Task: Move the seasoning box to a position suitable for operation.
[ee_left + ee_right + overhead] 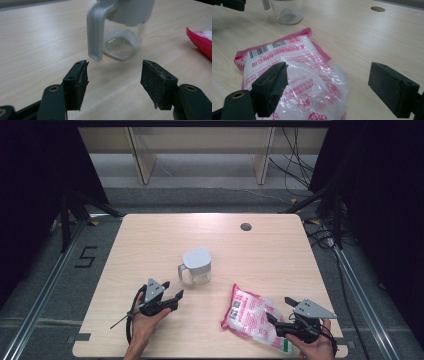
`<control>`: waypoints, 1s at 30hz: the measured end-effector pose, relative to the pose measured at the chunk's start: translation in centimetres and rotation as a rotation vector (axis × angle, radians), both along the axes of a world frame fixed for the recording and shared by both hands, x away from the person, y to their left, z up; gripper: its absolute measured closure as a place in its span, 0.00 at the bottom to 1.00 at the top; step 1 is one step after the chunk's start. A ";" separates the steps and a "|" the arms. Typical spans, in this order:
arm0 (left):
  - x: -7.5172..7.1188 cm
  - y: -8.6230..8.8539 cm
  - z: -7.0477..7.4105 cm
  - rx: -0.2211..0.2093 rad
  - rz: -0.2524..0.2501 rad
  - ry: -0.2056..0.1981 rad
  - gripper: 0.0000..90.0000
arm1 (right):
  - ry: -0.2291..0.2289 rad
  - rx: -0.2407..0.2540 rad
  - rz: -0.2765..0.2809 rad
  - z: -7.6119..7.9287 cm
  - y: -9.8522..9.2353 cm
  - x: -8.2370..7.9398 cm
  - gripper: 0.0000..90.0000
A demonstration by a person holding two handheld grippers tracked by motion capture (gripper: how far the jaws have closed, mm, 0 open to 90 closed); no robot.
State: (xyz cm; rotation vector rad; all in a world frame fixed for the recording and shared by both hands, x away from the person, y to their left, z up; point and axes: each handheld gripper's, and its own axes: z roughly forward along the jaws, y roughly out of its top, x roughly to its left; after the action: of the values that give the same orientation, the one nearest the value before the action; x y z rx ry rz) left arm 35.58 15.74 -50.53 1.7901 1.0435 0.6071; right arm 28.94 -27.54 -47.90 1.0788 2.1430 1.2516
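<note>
From the high view, a lidded clear jug (197,265) stood mid-tabletop (150,235), the left tool (171,296) just short of it with jaws wide, and the right tool (281,309) spread beside a pink-and-white bag (247,312). A "5" (86,256) was marked on the floor.

The left gripper view showed the jug's grey handle (95,32) just beyond the parted jaws.

The right gripper view revealed the bag's barcode (258,51), QR code and red Chinese print, too small to read.

The table (260,250) is pale matt wood-grain. The jug (197,266) has clear glossy walls under a matt grey plastic lid and handle. The bag (294,75) is crinkly, shiny plastic film. Gripper pads (158,85) look rough black.
</note>
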 end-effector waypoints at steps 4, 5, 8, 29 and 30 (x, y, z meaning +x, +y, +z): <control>1.7 -0.2 0.3 0.050 0.014 -0.033 0.45 | -0.004 -0.001 0.001 0.0 0.0 0.0 0.18; 2.1 -0.5 0.3 0.037 0.031 -0.035 0.47 | -0.005 -0.002 0.002 0.0 0.0 0.0 0.18; 3.2 -0.9 0.2 0.030 0.032 -0.021 0.53 | -0.003 -0.003 0.002 -0.1 0.2 0.1 0.18; 7.8 -2.5 0.0 0.152 0.078 -0.027 0.81 | -0.004 0.007 0.043 0.0 0.4 -0.1 0.22; 7.7 -2.3 0.0 0.143 0.070 -0.024 0.81 | -0.002 0.007 0.045 0.0 0.4 -0.1 0.22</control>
State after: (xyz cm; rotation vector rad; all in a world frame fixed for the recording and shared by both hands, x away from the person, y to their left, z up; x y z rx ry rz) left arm 43.32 13.45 -50.54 1.8711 1.0723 0.7614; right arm 28.83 -27.14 -47.91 1.0371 2.1744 1.2805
